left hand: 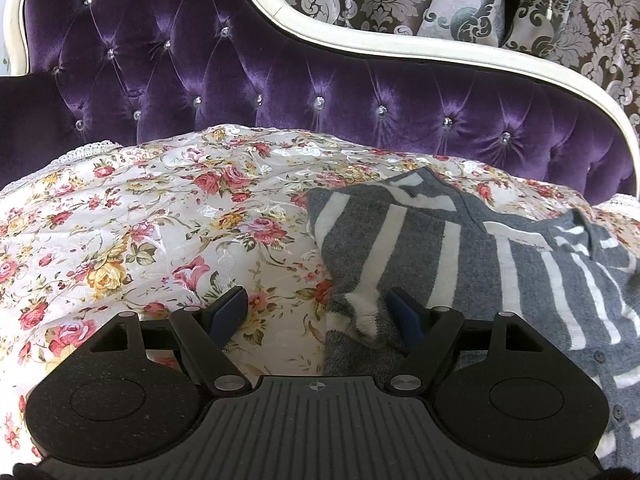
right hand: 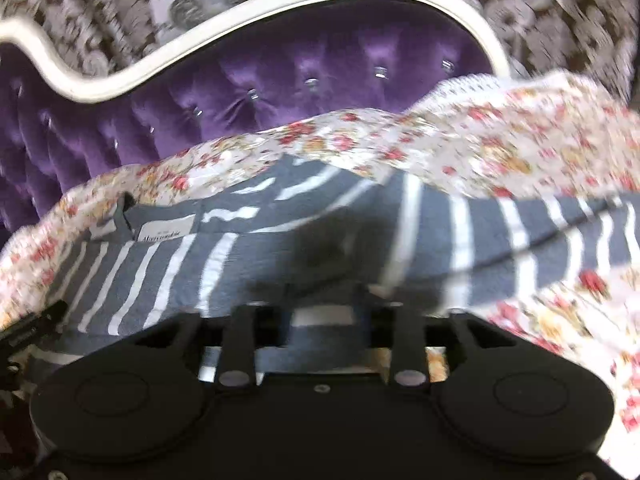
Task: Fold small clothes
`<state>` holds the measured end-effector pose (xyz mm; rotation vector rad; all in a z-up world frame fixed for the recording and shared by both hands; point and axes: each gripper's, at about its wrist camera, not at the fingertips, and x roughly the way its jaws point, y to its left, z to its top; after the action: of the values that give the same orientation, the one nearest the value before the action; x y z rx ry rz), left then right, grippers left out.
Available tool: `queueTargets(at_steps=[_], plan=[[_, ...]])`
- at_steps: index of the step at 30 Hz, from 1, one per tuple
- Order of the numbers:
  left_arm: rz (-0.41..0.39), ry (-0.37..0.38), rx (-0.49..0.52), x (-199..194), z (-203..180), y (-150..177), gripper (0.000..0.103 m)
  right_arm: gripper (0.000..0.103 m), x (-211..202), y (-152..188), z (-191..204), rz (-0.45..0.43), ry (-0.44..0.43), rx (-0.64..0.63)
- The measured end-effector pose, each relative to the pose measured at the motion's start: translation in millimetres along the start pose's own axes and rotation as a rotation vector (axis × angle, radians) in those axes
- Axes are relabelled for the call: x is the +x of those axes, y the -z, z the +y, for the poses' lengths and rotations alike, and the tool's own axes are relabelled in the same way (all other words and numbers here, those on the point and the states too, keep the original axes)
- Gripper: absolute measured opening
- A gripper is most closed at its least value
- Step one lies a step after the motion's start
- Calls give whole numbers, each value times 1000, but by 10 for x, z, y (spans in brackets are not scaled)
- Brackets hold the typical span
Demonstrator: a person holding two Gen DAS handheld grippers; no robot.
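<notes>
Floral bedspread (left hand: 140, 220) bears the cardigan (left hand: 420, 240), spread flat for folding; left gripper (left hand: 316, 312) gapes at its edge, right gripper's (right hand: 324, 312) jaws indiscernible.

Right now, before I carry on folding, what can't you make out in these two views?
- Right gripper, right wrist view: motion blur smears the fingertips, so whether it pinches the striped cardigan is unclear.
- Neck label: print too small in the left wrist view and smeared in the right.
- Cardigan's lower part: cut off by the left view's right edge and hidden behind the left gripper.
- Bedspread edges: outside both frames.
</notes>
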<state>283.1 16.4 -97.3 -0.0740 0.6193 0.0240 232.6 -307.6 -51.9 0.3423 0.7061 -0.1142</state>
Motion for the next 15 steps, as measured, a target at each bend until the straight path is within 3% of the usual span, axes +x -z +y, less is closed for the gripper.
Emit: queueTargets(at_steps=[5,15], plan=[[0,0,1,-1,-1,0,77,62,-208,-98,-571,-10,40,119],[-1,-1,5,5,-2,0,77,68,-460,-205,-1632,-61,260,263]])
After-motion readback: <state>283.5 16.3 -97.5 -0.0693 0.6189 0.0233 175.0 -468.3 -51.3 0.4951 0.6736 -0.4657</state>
